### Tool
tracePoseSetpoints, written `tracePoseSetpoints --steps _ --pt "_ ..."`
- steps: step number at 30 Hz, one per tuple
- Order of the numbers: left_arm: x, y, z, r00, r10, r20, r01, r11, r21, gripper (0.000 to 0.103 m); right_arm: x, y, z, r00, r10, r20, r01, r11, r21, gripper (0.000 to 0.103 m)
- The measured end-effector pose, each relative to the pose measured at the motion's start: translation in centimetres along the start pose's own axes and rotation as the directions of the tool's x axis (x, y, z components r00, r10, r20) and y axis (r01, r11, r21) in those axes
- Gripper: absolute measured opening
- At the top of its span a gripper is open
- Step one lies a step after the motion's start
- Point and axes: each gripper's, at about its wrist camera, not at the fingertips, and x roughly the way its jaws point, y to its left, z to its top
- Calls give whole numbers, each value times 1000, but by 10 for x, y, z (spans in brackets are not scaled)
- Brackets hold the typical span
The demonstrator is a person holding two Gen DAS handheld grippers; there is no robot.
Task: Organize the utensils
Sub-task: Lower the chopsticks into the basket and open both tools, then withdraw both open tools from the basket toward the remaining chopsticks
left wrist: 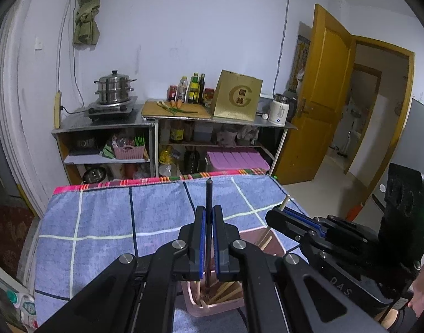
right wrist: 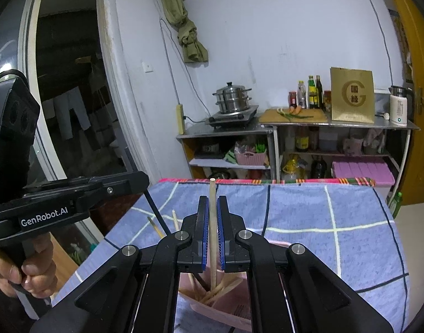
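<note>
Left gripper jaws pinched shut on a dark chopstick: thin, black, round-tipped, standing nearly upright. Its top sticks out past the jaw tips; its lower end runs down between the jaws into the pink holder right below them.

Right gripper jaws clamped on a pale wooden chopstick: plain light wood, flat-cut top, also upright. Top pokes above the jaw tips, bottom drops into the same pink holder under the jaws.

More wooden sticks lie slanted inside the holder, light tan; the count is hard to make out. A couple more stick tips show to the left of the right jaws, bases hidden behind the gripper.

The holder sits on a blue checked cloth over the bench. Both grippers' linkages cover most of the holder, so only bits of rim and inside show. Whether either chopstick's lower tip touches the holder bottom is hidden. A hand grips the left gripper's handle, cut off at the left edge of the right wrist view.
</note>
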Motion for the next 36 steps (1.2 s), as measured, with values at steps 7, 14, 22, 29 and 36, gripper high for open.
tracePoseSetpoints --steps 7,14,22,29,36 --pt "7 6 -11 1000 1 -30 -1 1000 -16 4 5 -2 -10 999 9 -41 -9 1000 3 6" --pt "4 6 -16 999 17 -34 -18 1000 -11 5 3 1 -16 998 3 -70 -4 1000 -22 6" --pt "-22 3 -20 1000 24 6 -24 1000 -7 8 -21 1 -18 999 7 -49 -8 1000 -26 12" --pt "-62 -8 -39 998 29 64 -30 999 17 11 -57 1 -29 1000 0 -14 0 1000 -26 15" --pt "-95 -17 -75 995 31 97 -34 999 31 11 -94 1 -53 1000 0 5 0 999 -38 16"
